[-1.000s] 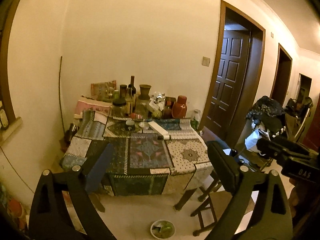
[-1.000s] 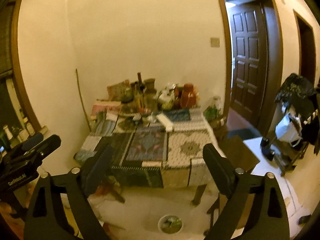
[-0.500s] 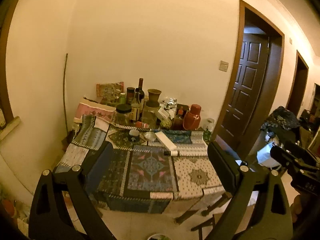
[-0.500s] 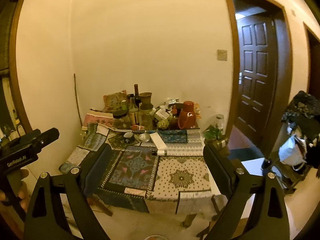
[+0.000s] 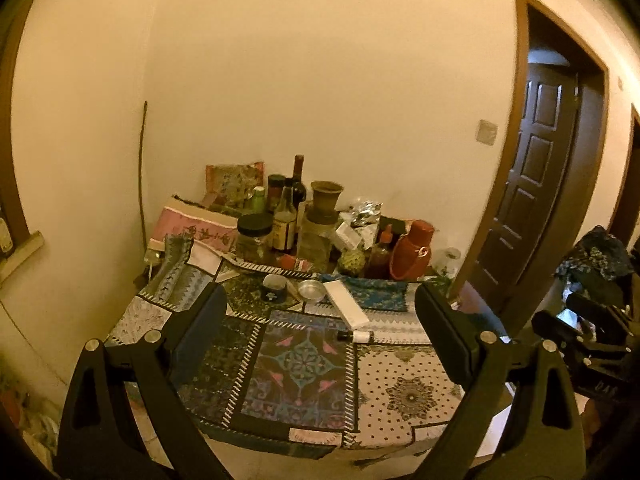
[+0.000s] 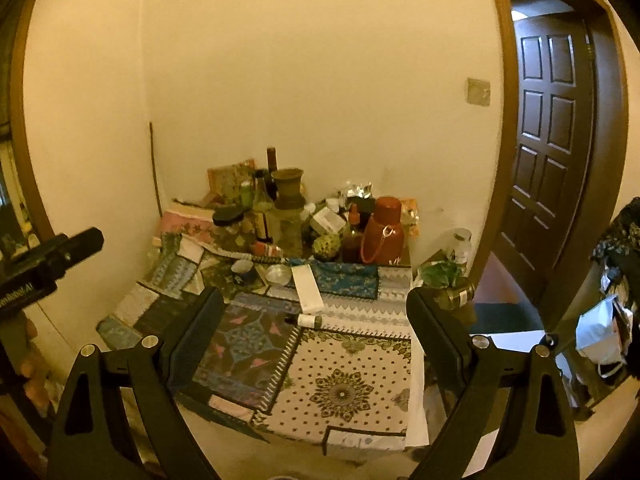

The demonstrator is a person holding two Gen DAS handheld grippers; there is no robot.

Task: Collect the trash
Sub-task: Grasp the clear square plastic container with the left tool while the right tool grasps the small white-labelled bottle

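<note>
Both grippers, left gripper [image 5: 320,332] and right gripper [image 6: 316,328], fingers spread, empty. Tabletop [image 5: 404,400] front half bare; clutter hugs the wall edge.

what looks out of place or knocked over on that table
A small tube lies on its side in the middle of the patchwork cloth, just below a flat white box set at a slant. Both sit apart from the upright bottles and jars crowded at the wall. Nothing looks spilled.

Home room: cluttered cloth-covered table [image 5: 400,396], panelled door [image 6: 552,128].
</note>
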